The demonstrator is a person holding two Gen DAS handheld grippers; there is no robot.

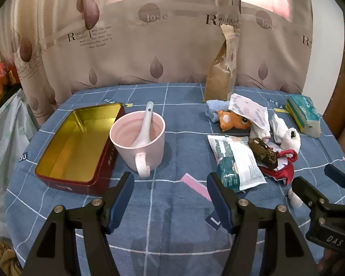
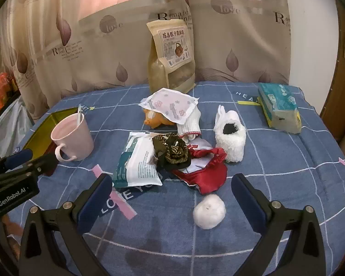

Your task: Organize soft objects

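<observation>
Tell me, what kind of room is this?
Probably a home, not a lab or shop. A table under a blue checked cloth stands before a patterned curtain, with a pink mug, a snack bag and a tissue pack.

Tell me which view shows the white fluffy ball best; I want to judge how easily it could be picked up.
The right wrist view: the white fluffy ball lies whole and unobstructed on the tablecloth, ahead of the open right gripper. The left wrist view shows only a sliver of it, the rest hidden behind the right gripper's body.
</observation>
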